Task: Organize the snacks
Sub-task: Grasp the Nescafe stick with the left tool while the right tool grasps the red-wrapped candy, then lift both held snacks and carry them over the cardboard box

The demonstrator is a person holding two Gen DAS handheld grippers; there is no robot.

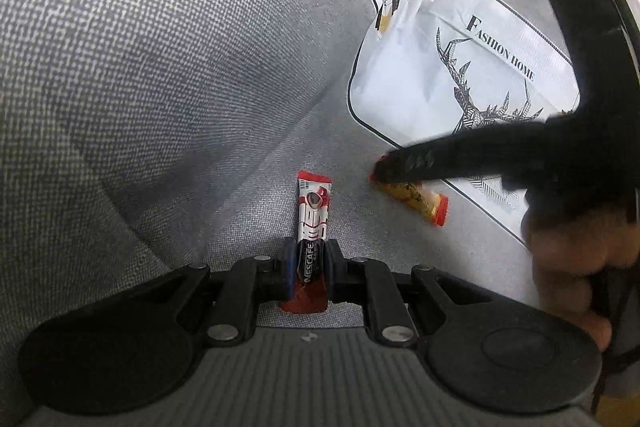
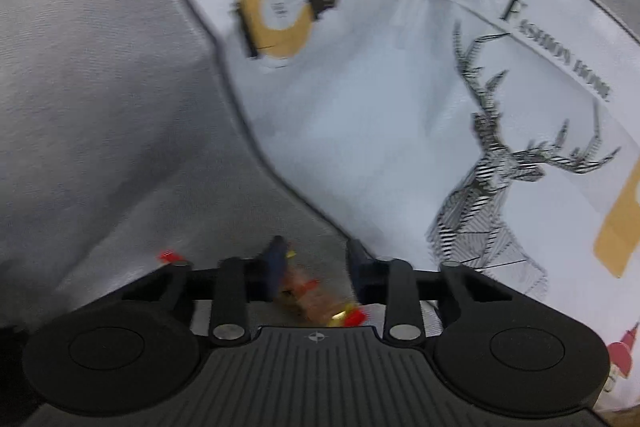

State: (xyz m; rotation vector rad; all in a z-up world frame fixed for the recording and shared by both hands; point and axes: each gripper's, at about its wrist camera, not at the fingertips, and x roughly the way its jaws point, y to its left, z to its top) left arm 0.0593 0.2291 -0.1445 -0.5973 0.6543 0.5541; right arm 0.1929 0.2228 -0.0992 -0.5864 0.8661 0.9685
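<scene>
My left gripper (image 1: 310, 267) is shut on a red, white and black Nescafé sachet (image 1: 313, 211), which lies lengthwise on grey fabric with its far end pointing away. To its right a yellow sachet with red ends (image 1: 424, 199) lies slantwise at the edge of a white bag (image 1: 420, 67). One black finger (image 1: 440, 155) of the right gripper covers its near end. In the blurred right wrist view, my right gripper (image 2: 316, 259) straddles that yellow sachet (image 2: 312, 295). The left pad is at the sachet and grey fabric shows before the right pad.
The white bag (image 2: 360, 107) carries a deer drawing, "Fashion Home" lettering and gold round marks, and lies crumpled on the grey woven upholstery (image 1: 160, 67). A person's hand (image 1: 568, 259) holds the right gripper at the right edge. A small red scrap (image 2: 168, 255) shows left of the fingers.
</scene>
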